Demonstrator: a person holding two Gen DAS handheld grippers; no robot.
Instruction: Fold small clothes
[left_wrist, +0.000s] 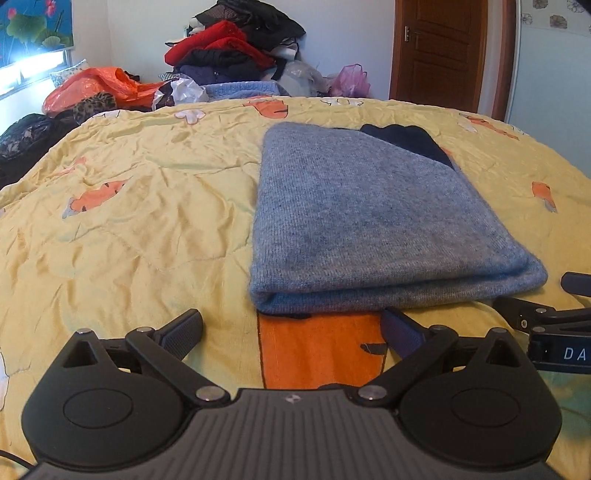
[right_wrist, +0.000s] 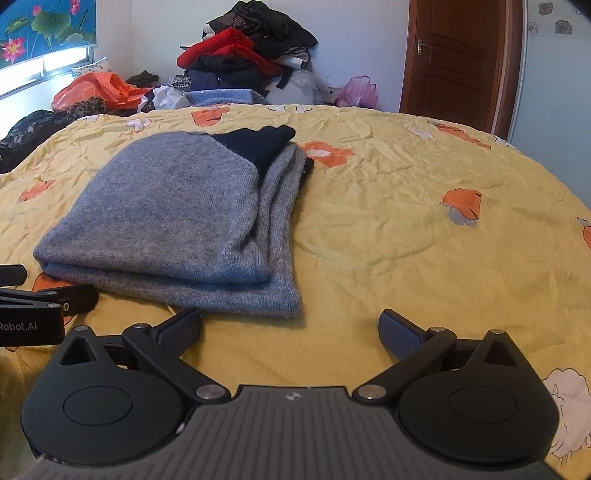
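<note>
One grey sweater (left_wrist: 369, 214) folded flat, navy sleeve showing; both fingers wide apart, empty.

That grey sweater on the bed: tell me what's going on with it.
The grey sweater lies folded on the yellow quilt, a dark navy part showing at its far end. A person holds two claws just short of its near edge. The left claw and the right claw are both open, holding nothing.

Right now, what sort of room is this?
Most likely a home bedroom: a bed under a yellow carrot-print quilt, a heap of clothes against the far wall, and a wooden door. A folded grey sweater lies on the quilt.
</note>
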